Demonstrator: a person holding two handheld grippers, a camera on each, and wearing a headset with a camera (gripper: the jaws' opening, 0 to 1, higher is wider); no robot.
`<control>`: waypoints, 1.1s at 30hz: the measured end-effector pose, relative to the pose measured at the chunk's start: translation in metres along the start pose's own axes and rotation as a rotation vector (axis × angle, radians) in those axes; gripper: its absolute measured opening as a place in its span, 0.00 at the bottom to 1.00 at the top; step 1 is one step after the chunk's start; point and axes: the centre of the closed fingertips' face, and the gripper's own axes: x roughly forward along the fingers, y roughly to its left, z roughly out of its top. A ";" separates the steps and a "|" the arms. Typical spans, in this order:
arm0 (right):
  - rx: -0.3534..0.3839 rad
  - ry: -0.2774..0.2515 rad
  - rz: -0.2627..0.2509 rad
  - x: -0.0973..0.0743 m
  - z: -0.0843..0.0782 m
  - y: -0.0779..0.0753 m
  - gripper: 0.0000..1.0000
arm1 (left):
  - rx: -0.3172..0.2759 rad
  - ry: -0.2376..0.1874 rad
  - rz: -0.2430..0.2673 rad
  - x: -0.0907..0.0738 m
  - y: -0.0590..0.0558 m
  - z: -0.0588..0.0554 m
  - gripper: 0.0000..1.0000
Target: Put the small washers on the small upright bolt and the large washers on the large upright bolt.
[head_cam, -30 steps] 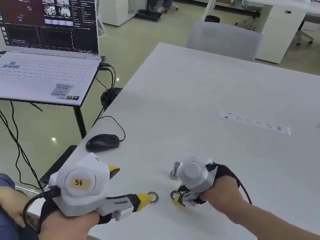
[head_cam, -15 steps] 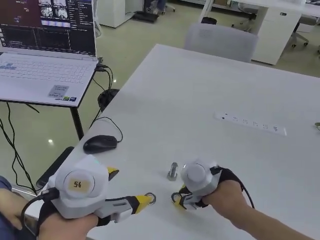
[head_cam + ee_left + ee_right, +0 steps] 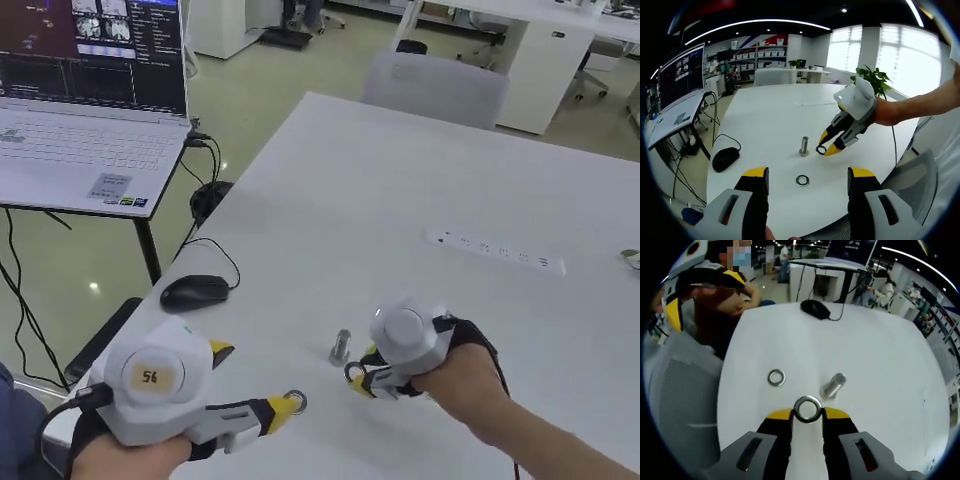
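Grey steel bolt stands upright by the near edge of the tabletop. Right tongs clamped on a thin ring washer, held just beside the bolt. Left tongs apart; second washer lies flat just before their tips. Black mouse at left edge.

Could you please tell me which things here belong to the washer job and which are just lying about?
Job:
upright bolt
held washer in the right claw
loose washer on the table, before the open left claw

Lying about:
mouse
power strip
laptop
chair
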 end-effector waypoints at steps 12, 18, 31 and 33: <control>-0.029 -0.025 -0.030 -0.007 0.031 -0.033 0.24 | -0.003 -0.002 -0.003 0.003 0.000 0.001 0.63; -0.023 -0.014 -0.005 0.005 0.035 -0.034 0.24 | -0.006 0.000 0.002 0.002 0.002 0.000 0.63; -0.007 0.013 0.006 0.015 0.031 -0.041 0.24 | -0.015 0.003 0.010 0.000 0.005 -0.003 0.63; -0.006 0.015 0.008 0.015 0.030 -0.041 0.24 | -0.015 0.003 0.009 0.000 0.004 -0.003 0.63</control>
